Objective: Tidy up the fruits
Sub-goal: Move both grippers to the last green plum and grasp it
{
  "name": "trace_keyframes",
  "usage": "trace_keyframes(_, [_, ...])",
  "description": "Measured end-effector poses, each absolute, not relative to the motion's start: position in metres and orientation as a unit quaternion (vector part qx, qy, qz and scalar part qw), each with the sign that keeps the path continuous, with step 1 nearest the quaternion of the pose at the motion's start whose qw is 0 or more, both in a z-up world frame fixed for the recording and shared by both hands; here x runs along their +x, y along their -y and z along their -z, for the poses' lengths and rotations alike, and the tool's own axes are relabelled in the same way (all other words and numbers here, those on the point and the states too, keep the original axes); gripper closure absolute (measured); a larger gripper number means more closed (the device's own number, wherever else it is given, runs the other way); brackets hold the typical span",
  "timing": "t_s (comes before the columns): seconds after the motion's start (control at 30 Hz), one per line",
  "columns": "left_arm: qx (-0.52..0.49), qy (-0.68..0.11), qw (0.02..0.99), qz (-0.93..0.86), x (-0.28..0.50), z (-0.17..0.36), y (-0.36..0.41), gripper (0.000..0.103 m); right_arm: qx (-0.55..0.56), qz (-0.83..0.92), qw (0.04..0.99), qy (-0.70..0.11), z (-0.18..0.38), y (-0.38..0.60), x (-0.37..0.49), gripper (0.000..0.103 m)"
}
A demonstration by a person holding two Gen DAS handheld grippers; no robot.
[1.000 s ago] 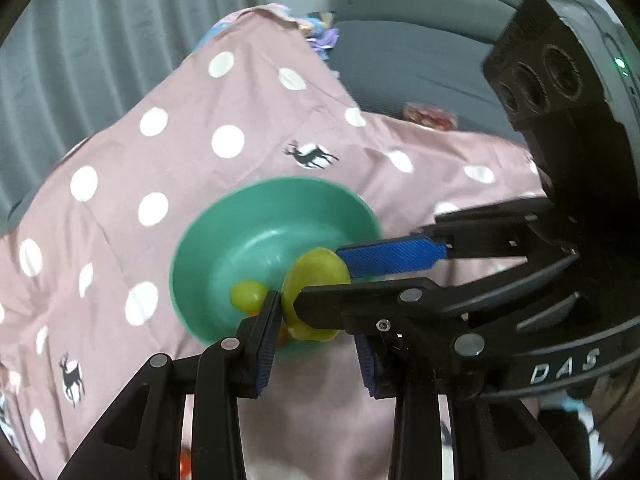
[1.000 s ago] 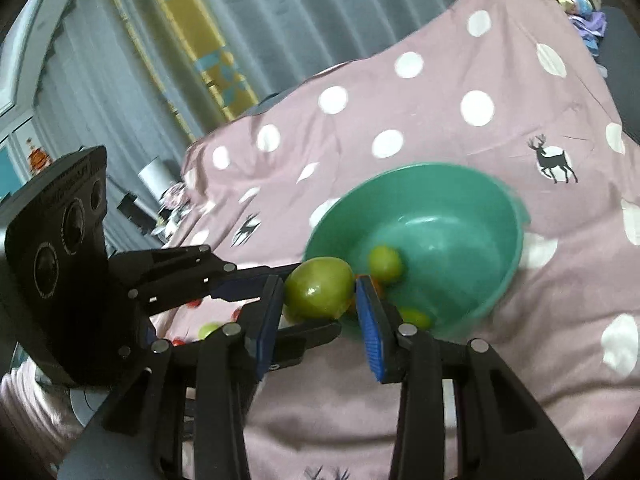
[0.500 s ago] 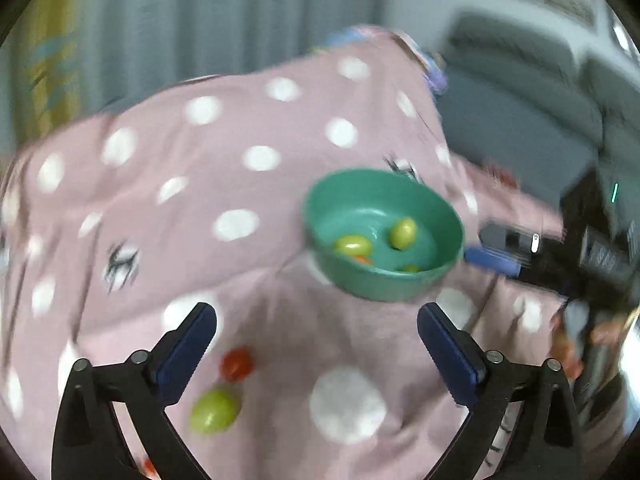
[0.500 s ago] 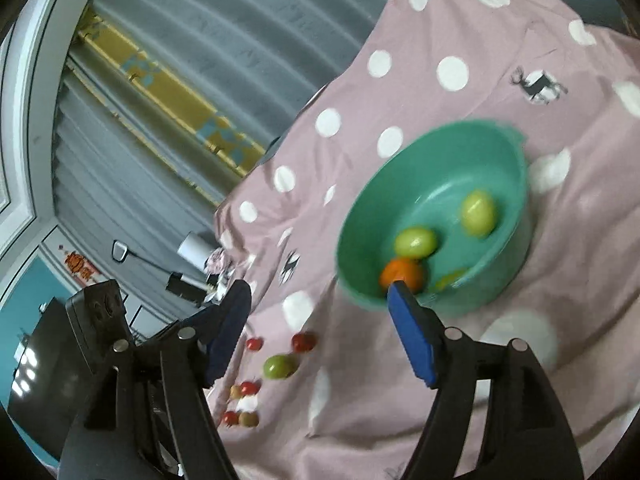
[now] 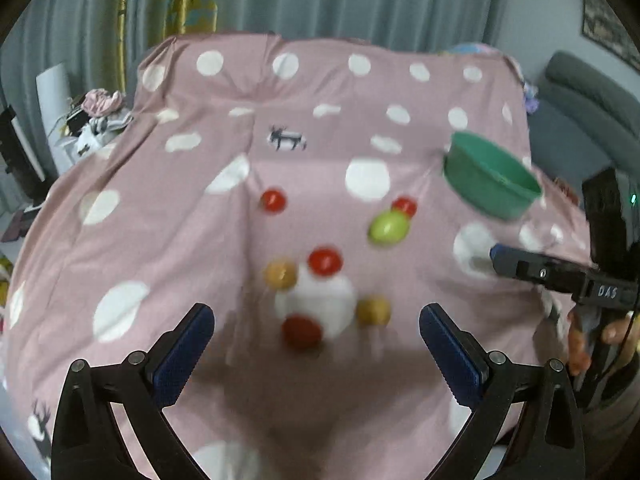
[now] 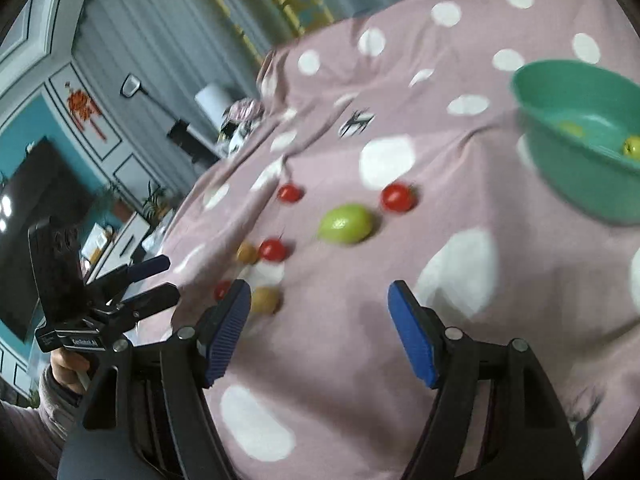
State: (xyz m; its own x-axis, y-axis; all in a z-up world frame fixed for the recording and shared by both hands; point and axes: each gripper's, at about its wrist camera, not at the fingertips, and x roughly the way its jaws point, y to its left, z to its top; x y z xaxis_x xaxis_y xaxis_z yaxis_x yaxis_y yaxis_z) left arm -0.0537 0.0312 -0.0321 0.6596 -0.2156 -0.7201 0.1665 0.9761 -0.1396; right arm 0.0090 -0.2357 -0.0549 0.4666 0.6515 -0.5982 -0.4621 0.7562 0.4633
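Observation:
A green bowl (image 5: 490,178) stands at the right on the pink dotted cloth (image 5: 200,240); in the right wrist view (image 6: 576,168) it holds yellow-green fruits (image 6: 631,146). A green lime (image 5: 388,228) (image 6: 346,224), several red tomatoes (image 5: 325,261) (image 6: 397,197) and two tan fruits (image 5: 281,274) (image 6: 264,300) lie loose on the cloth. My left gripper (image 5: 316,344) is open and empty above the loose fruits. My right gripper (image 6: 320,332) is open and empty, near a tan fruit and short of the lime; its blue fingertip (image 5: 500,254) shows at the right.
A grey sofa (image 5: 580,96) stands at the right behind the bowl. Curtains (image 5: 320,0) hang behind the table. A cluttered side table (image 5: 96,112) is at the far left. The cloth's far edge drops off at the back.
The right gripper was shut on a green fruit over the bowl; it opened and the fruit now lies in the bowl. Both grippers swung left, away from the bowl, over the loose fruits.

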Motion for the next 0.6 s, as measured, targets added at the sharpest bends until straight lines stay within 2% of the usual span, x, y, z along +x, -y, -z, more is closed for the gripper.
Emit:
trace_keyframes(0.2, [-0.033,-0.406,0.903,0.139,-0.082,0.038,-0.038,0.001,0.092,-0.31,0.851,-0.414,0.053,0.217,-0.022,0.031])
trace_keyframes(0.43, [-0.096,-0.385,0.903,0.164,-0.105,0.03,-0.054,0.001,0.023,-0.268,0.871,-0.411,0.029,0.203,-0.049,0.032])
trace_keyframes(0.6, [-0.141,-0.391,0.892,0.178,-0.1,0.036,-0.059,0.001,0.049,-0.24,0.875,-0.419,0.028,0.211,-0.044,0.032])
